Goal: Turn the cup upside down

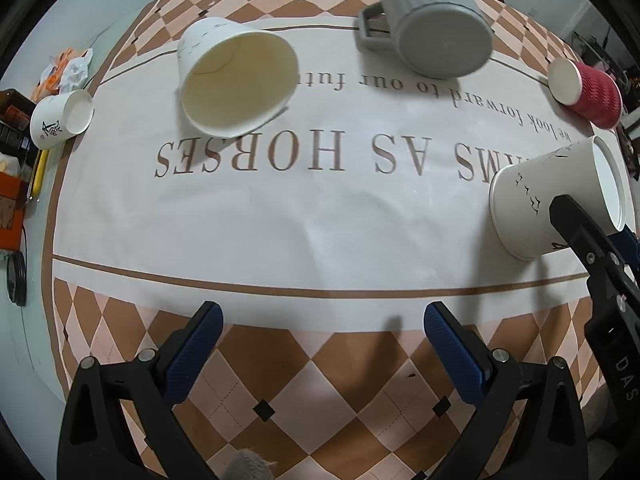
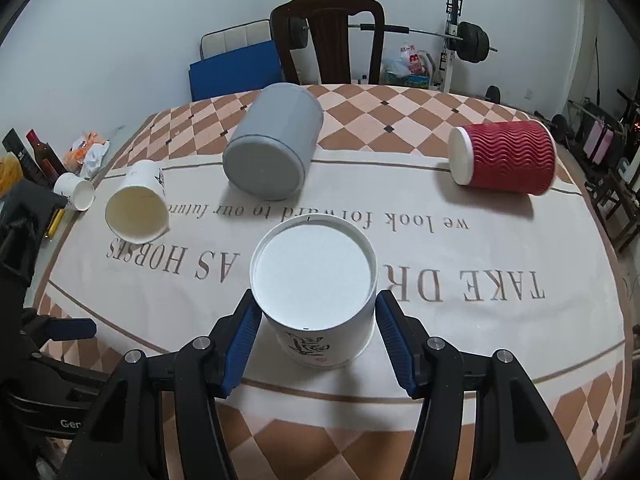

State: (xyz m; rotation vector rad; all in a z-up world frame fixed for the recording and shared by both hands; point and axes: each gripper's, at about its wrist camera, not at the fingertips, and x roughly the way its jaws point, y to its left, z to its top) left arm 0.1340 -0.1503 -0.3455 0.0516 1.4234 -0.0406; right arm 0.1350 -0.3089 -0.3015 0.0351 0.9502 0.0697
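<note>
A white paper cup (image 2: 316, 292) with black ink drawings sits between the fingers of my right gripper (image 2: 314, 334), base toward the camera, tilted. The blue pads touch its sides. In the left wrist view the same cup (image 1: 556, 200) shows at the right with the right gripper's finger (image 1: 576, 220) on it. My left gripper (image 1: 322, 340) is open and empty above the front of the tablecloth. Another white paper cup (image 1: 236, 80) lies on its side with its mouth toward me; it also shows in the right wrist view (image 2: 138, 208).
A grey mug (image 1: 432, 20) and a red ribbed cup (image 1: 588, 88) lie on their sides on the tablecloth (image 1: 280, 220). A small white cup (image 1: 62, 118) lies at the left edge by clutter. A chair (image 2: 326, 36) stands behind the table.
</note>
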